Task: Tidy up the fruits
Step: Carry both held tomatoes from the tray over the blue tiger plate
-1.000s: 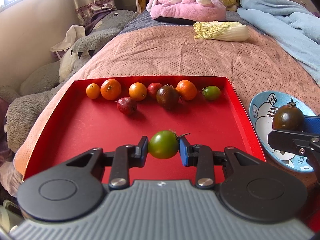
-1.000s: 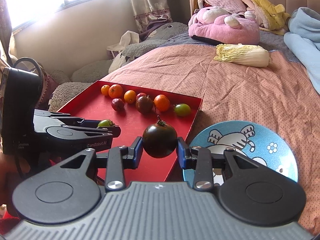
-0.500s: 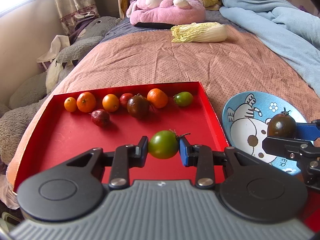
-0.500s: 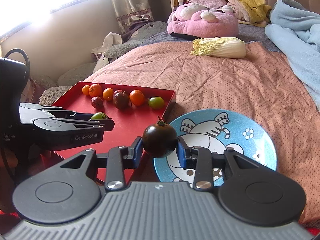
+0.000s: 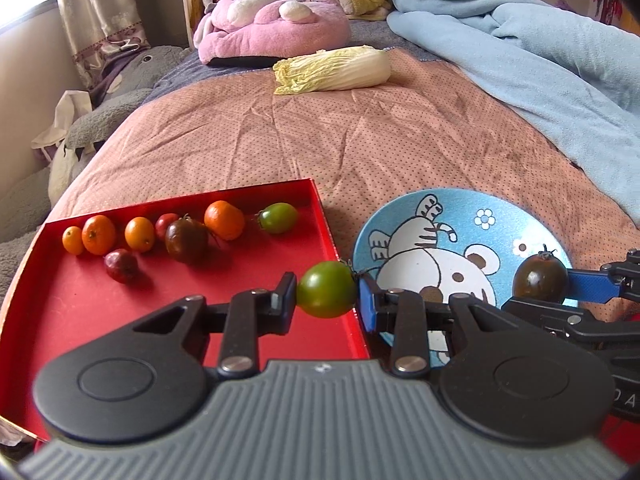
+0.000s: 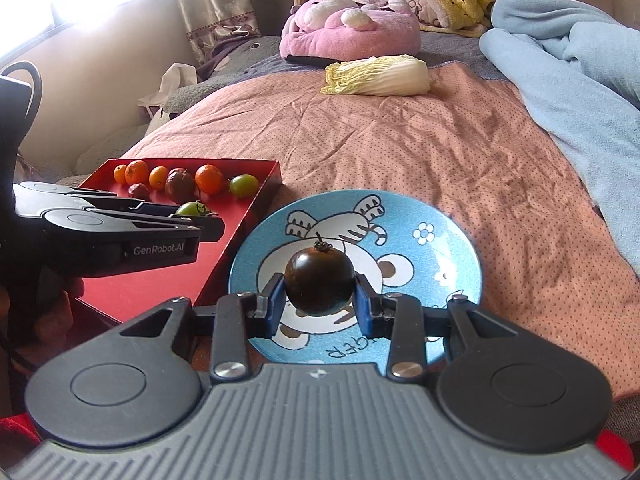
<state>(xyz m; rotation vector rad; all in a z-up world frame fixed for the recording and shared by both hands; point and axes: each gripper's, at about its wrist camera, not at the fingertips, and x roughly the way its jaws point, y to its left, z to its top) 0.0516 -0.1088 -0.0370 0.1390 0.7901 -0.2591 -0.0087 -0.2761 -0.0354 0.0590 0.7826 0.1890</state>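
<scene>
Two fruits are in transit: we hold each over the bed w/ one gripper. Left to right: red tray (image 5: 60, 320), shallow, rigid-looking, matte, w/ small round oranges, red ones, a dark tomato and a green one along its far wall; left gripper (image 5: 327, 295), fingers clamped on a smooth glossy green tomato (image 5: 326, 294) above the tray's right edge; right gripper (image 6: 320, 282), fingers closed on a shiny near-black tomato (image 6: 319, 280) over the blue cartoon plate (image 6: 448, 248), glazed, shallow. Step: carry-to-plate, we judge. Next: lower gently, release slowly; round skins prob roll.
</scene>
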